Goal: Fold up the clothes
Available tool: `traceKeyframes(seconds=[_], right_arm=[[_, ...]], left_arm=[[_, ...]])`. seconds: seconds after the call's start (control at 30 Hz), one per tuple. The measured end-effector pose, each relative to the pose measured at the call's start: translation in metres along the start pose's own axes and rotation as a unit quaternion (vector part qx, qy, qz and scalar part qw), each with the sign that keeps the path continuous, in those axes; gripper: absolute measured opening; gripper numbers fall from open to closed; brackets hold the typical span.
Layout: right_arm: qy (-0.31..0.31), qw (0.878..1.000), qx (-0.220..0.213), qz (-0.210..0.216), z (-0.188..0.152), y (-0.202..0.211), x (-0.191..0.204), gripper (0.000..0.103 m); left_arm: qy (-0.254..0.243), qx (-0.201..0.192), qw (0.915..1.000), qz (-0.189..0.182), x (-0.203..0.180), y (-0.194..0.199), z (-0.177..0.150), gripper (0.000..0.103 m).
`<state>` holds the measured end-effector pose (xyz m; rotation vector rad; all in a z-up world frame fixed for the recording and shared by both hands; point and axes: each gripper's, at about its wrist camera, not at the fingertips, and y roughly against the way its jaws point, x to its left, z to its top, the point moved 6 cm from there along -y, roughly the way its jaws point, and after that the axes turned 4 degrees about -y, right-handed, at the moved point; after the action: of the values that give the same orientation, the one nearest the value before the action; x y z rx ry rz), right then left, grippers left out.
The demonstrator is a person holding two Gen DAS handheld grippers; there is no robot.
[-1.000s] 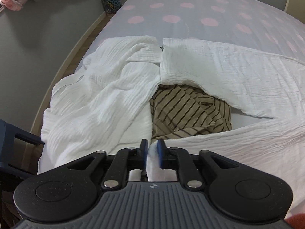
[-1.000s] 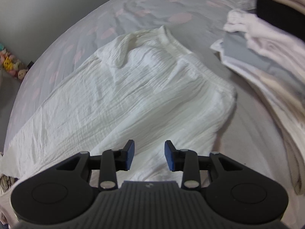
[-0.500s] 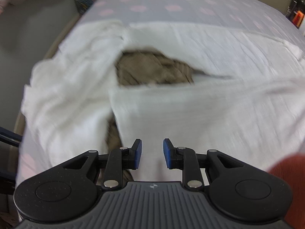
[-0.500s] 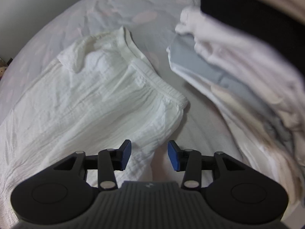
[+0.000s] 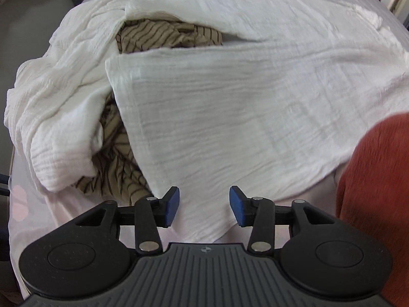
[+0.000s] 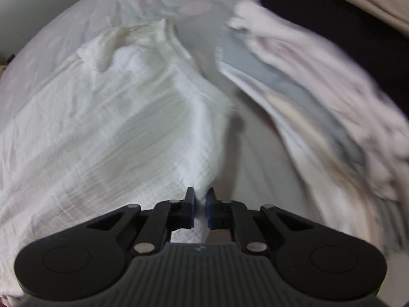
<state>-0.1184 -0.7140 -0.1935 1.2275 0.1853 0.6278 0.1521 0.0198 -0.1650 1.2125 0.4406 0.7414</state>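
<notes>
A white crinkled garment [image 5: 230,97] lies spread over the bed, one flap folded flat toward me. A tan striped garment [image 5: 163,34] shows beneath it, again at the lower left. My left gripper [image 5: 203,206] is open just above the near edge of the folded flap, nothing between its blue pads. In the right wrist view the same white garment [image 6: 107,133] stretches away to the left. My right gripper [image 6: 200,211] is shut on its near right corner, and the cloth rises in a ridge from the jaws.
A pile of other clothes [image 6: 319,97], pale pink, grey and beige, lies on the right of the bed, with a black item [image 6: 345,20] behind. A rust-red sleeve [image 5: 375,192] fills the lower right of the left view. The grey wall [image 5: 23,25] borders the bed's left.
My left gripper let go of the white cloth and opened wide; the flap now lies flat over the striped garment. My right gripper, open before, closed on the garment's near corner.
</notes>
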Motion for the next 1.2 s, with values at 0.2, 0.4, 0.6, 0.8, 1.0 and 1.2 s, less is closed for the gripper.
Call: traceKeyframes(seconds=[0.2,0.4,0.6,0.8,1.0,1.2], right_arm=[[-0.014,1.000,0.018,-0.002,-0.017,-0.005,-0.014,0.010],[-0.007,0.999,-0.002,0.033,-0.016,0.005,-0.002,0.032],[-0.005,0.999,0.005,0.040,-0.019,0.002,0.004,0.043],[-0.004,0.999,0.012,0.048,-0.022,-0.002,0.010,0.043],[-0.007,0.998,0.022,0.059,-0.025,-0.009,0.015,0.043],[0.010,0.998,0.035,0.048,-0.030,-0.011,0.016,0.014]], left_arm=[[-0.035,0.010,0.9993,-0.004,-0.011,-0.007,-0.013,0.048],[-0.091,0.021,0.9956,0.005,-0.030,-0.015,-0.019,0.051],[-0.134,0.047,0.9898,0.015,-0.040,-0.037,-0.029,0.053],[-0.126,0.050,0.9906,0.019,-0.036,-0.047,-0.030,0.026],[-0.124,0.064,0.9897,0.033,-0.030,-0.044,-0.027,0.006],[-0.111,0.076,0.9903,0.036,-0.026,-0.042,-0.032,0.005]])
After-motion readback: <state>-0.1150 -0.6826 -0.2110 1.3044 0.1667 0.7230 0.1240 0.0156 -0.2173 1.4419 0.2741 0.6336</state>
